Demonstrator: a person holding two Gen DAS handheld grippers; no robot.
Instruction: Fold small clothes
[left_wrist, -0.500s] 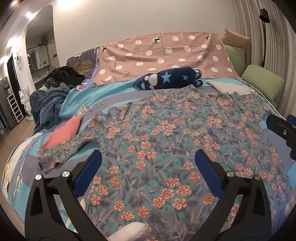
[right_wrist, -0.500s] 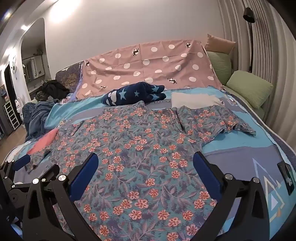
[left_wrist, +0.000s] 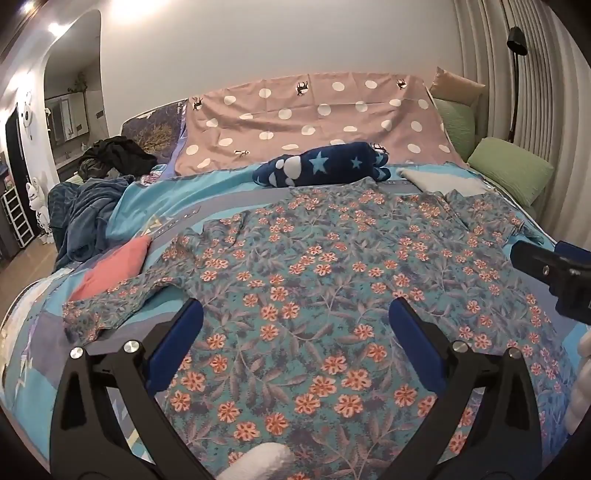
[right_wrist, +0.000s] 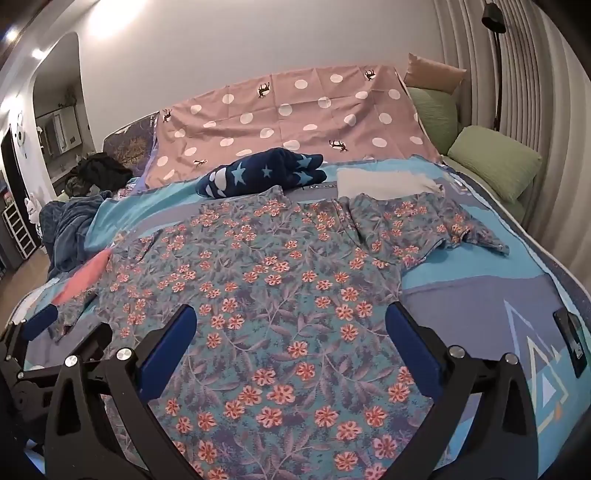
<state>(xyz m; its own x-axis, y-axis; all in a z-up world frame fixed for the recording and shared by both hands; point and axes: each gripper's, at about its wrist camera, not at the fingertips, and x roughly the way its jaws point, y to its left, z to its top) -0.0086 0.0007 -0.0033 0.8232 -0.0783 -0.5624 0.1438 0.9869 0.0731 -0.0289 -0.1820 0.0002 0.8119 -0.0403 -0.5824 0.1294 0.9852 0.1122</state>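
We hold two grippers over a bed (left_wrist: 229, 206), and both point down at a slant.

In the left wrist view, far out at 9 o'clock, we see a dark blue blanket (left_wrist: 85, 214) in a heap. Just beside it, lower down, lies a pink cushion (left_wrist: 114, 269). One sleeve of the flowered shirt (left_wrist: 314, 280) lies right next to that cushion. The shirt is spread out flat on the blue bed cover and fills the middle of the view. Our left gripper (left_wrist: 295, 321) hangs over the near part of the shirt. Its blue fingers (left_wrist: 177, 343) stand wide apart, with nothing between them but the cloth lying below. At 12 o'clock, past the shirt, lies a rolled dark blue blanket with stars (left_wrist: 325, 166). Behind it hangs a pink sheet with white dots (left_wrist: 314, 114). At 2 o'clock sits a green pillow (left_wrist: 513, 170).

In the right wrist view, the shirt (right_wrist: 266, 295) lies from 9 o'clock to the middle, and its other sleeve reaches toward 2 o'clock. Our right gripper (right_wrist: 291, 321) is over the shirt's near right part. Its fingers (right_wrist: 410, 347) are wide apart too and hold nothing. A white cloth (right_wrist: 380, 182) lies at 1 o'clock, just past the sleeve.
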